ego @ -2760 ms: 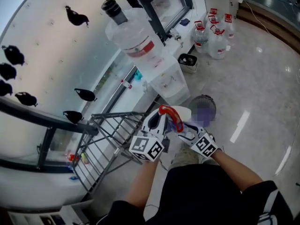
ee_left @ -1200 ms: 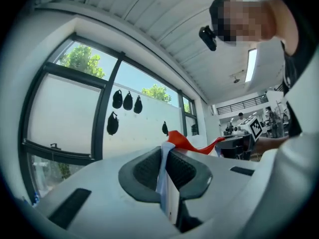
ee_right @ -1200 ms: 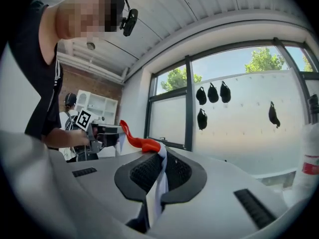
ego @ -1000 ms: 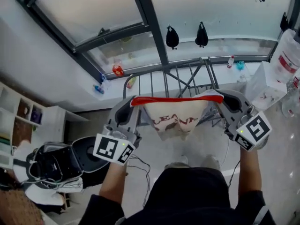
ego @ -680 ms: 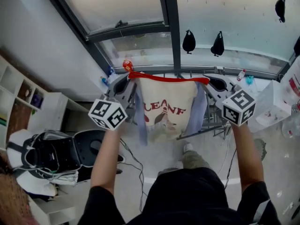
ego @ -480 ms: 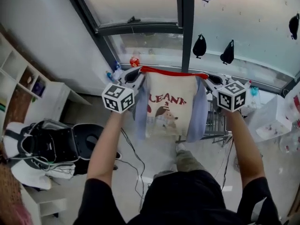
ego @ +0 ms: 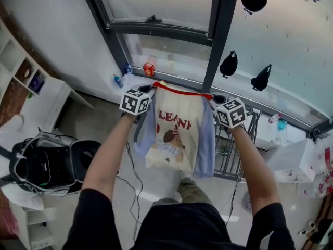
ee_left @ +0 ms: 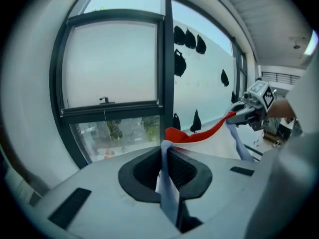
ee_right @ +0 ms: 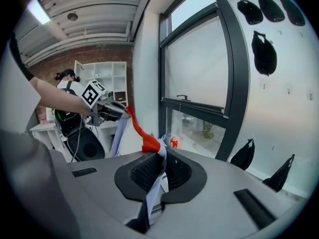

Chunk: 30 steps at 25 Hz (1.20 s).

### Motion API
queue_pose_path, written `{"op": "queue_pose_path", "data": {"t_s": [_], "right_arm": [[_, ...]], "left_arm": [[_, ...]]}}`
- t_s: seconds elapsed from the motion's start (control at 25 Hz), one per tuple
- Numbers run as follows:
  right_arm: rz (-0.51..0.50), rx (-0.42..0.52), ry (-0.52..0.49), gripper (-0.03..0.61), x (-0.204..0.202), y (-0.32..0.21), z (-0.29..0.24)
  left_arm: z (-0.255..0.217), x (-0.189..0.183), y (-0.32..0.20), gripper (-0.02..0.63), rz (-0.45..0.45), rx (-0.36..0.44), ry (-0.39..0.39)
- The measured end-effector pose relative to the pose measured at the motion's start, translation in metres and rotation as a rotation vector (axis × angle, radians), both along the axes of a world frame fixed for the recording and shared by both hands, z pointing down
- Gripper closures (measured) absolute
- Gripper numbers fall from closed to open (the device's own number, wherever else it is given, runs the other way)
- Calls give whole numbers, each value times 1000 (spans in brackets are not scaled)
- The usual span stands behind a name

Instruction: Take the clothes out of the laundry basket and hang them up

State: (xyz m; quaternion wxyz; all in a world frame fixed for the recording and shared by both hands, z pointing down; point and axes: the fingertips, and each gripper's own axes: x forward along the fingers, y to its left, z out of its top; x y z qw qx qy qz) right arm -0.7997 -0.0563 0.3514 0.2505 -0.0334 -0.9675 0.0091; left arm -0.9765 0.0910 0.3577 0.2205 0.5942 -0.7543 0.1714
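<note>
One small cream shirt (ego: 174,139) (red collar, pale blue sleeves, a bear print) hangs spread between two grippers, in front of one grey wire drying rack (ego: 238,149). The left gripper (ego: 152,90) is clamped on one shoulder and the right gripper (ego: 213,100) on the other. Four black shapes (ego: 228,64) dot the window glass.

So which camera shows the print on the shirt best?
The head view: the shirt hangs spread out, its front print facing the camera. Both gripper views show only its red collar edge and a pinched strip of blue fabric.
</note>
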Motion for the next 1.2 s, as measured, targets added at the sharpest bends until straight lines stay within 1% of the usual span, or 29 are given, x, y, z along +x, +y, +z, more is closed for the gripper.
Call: {"op": "queue_pose_path", "data": {"t_s": [0.12,0.24,0.32,0.44,0.52,0.6,0.68,0.76,0.92,1.12,1.16,1.2], "right_arm": [[11,-7,73,575,-24,-29,40],[12,-29,144,575,-47,-54,80],[-23,-37,180,575,-59,-62,111],[-99,-43,212,575,-72,-58,155],[-123,-7,239,575,-78,-59,181],[-146,34,265,574,-80,-62,204],[-170,72,298,574,-78,-64,221],[-177,107,309,574,-77,-69,233],[-154,112,326,574,-71,-71,251],[-149,133,331,574,-64,-74,260],[-148,135,336,574,-62,-74,261],[-146,138,341,568,-61,-74,260]], "left_arm": [[44,-20,-27,595,-1,-92,7],[80,-42,-51,595,-24,-158,26],[110,-48,-65,595,-20,-201,36],[156,-48,-75,595,38,-288,30],[181,-52,-79,595,52,-332,29],[205,-55,-81,595,40,-373,37],[227,-58,-83,595,34,-415,32],[248,-60,-85,595,36,-449,29],[278,-57,-81,594,24,-483,60],[283,-53,-85,590,8,-468,62],[283,-52,-85,567,8,-471,67],[283,-52,-84,511,10,-474,75]]}}
